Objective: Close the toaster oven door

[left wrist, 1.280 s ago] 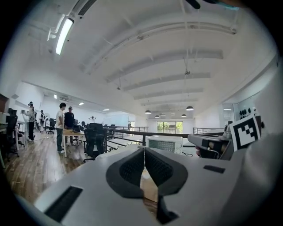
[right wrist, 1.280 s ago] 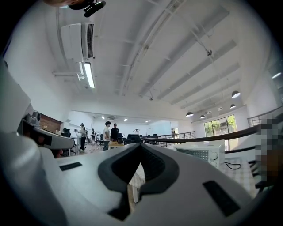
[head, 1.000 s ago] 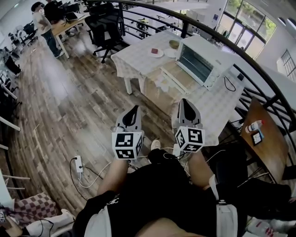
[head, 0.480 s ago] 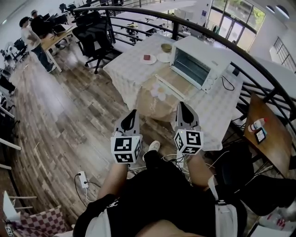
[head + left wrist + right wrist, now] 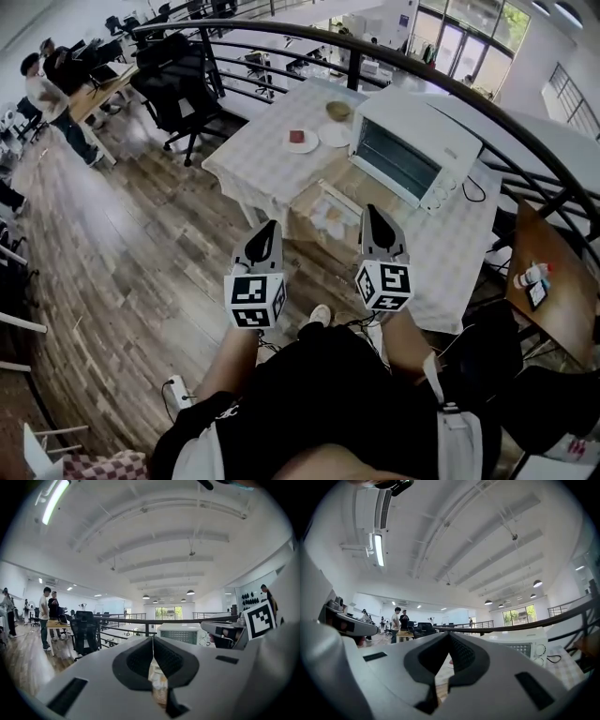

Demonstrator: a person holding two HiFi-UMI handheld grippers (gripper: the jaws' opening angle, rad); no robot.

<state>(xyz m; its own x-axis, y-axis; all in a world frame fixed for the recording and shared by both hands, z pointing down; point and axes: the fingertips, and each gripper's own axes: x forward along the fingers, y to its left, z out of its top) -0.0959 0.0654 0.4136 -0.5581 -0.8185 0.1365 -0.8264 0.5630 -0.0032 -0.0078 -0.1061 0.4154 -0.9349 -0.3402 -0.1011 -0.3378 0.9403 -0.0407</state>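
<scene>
The white toaster oven (image 5: 417, 150) stands on a table with a checked cloth (image 5: 258, 159). Its glass door (image 5: 333, 208) is folded down flat toward me. My left gripper (image 5: 271, 226) and right gripper (image 5: 369, 212) are held side by side short of the table, both shut with nothing between the jaws. The right gripper's tip lies just short of the open door, apart from it. In the left gripper view the oven (image 5: 180, 632) shows beyond the closed left gripper (image 5: 153, 639). In the right gripper view the oven (image 5: 520, 646) is to the right of the closed right gripper (image 5: 449, 635).
A plate with a red item (image 5: 302, 141) and a bowl (image 5: 337, 111) sit left of the oven. A black railing (image 5: 450, 80) curves behind the table. A black office chair (image 5: 173, 89) and people (image 5: 42, 80) are far left. A wooden side table (image 5: 553, 281) is at right, a power strip (image 5: 176, 389) on the floor.
The table and oven have drawn closer, and the gripper tips now reach the table's near edge. Both grippers stay shut and level with each other.
</scene>
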